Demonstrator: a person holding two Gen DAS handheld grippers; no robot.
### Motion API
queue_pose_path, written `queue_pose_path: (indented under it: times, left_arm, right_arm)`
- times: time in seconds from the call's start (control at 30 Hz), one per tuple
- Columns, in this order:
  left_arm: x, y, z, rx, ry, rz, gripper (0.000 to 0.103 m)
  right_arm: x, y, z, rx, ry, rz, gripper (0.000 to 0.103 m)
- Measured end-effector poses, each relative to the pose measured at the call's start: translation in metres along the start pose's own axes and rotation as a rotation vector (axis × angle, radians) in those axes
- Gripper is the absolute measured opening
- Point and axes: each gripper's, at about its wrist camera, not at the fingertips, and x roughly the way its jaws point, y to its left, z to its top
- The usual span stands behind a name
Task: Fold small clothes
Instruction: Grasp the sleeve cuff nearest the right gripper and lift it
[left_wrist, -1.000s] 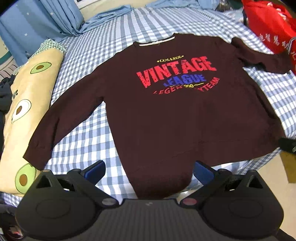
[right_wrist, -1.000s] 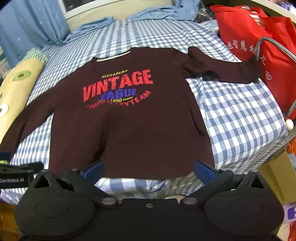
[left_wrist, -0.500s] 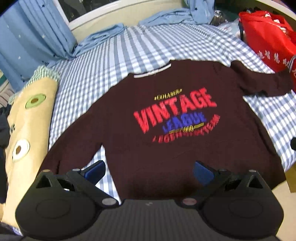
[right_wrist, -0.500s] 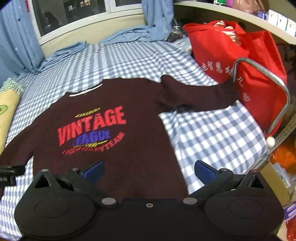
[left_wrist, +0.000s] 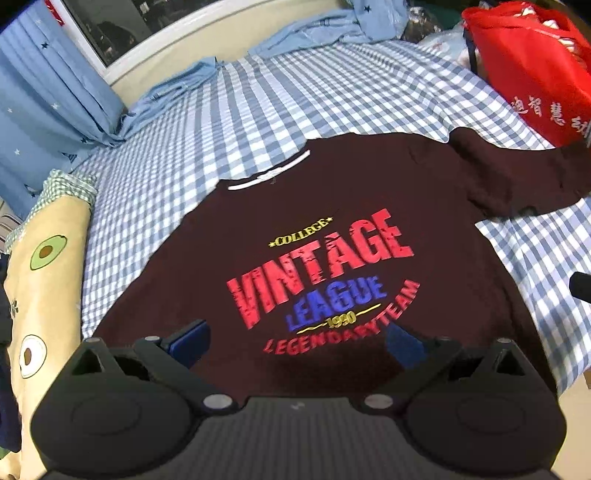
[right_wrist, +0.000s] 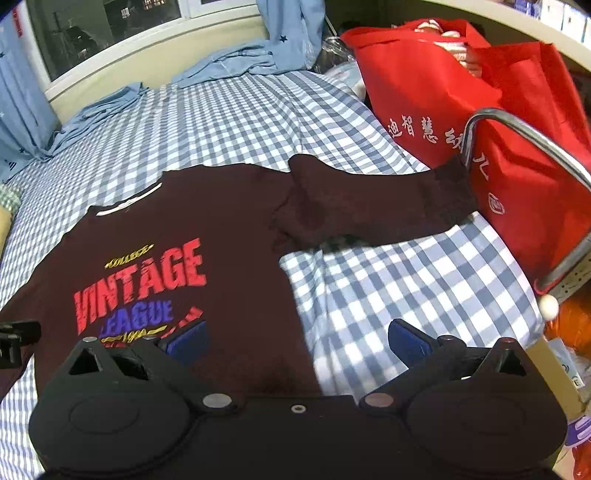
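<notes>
A dark maroon sweatshirt (left_wrist: 332, 192) with a red and blue "VINTAGE LEAGUE" print lies flat, front up, on the blue checked bed (left_wrist: 295, 99). It also shows in the right wrist view (right_wrist: 221, 214). Its right sleeve (right_wrist: 369, 206) stretches out to the right toward the red bag. My left gripper (left_wrist: 297, 341) is open and empty, low over the sweatshirt's print. My right gripper (right_wrist: 297, 339) is open and empty over the sweatshirt's right side edge. The sweatshirt's hem is hidden behind both grippers.
A red tote bag (right_wrist: 461, 110) and a metal bar (right_wrist: 535, 140) stand at the bed's right edge. A beige avocado-print pillow (left_wrist: 40, 280) lies on the left. Blue curtains (left_wrist: 44, 103) and crumpled blue cloth (left_wrist: 177, 85) lie at the far side below a window.
Both grippers have moved forward over the sweatshirt; its hem and lower body have passed out of sight beneath them. The right gripper has also shifted toward the right sleeve. Both stay open.
</notes>
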Motion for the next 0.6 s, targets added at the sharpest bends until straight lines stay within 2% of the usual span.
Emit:
queue_pose_path:
  times: [0.07, 0.17, 0.33, 0.43, 0.6]
  left_arm:
    - [0.010, -0.010, 0.012, -0.010, 0.028, 0.003, 0.102]
    - [0.024, -0.026, 0.032, -0.040, 0.069, -0.001, 0.102]
    - [0.046, -0.049, 0.061, -0.062, 0.116, 0.010, 0.102]
    - [0.059, -0.062, 0.076, -0.065, 0.143, 0.020, 0.102]
    - [0.080, -0.081, 0.096, -0.077, 0.177, 0.024, 0.102]
  right_arm:
    - [0.014, -0.013, 0.013, 0.023, -0.008, 0.024, 0.103]
    - [0.032, -0.037, 0.026, 0.060, -0.074, 0.061, 0.103]
    - [0.067, -0.081, 0.041, 0.087, -0.170, 0.017, 0.103]
    - [0.096, -0.110, 0.047, 0.075, -0.165, 0.012, 0.103]
    - [0.133, -0.154, 0.056, 0.154, -0.157, -0.005, 0.103]
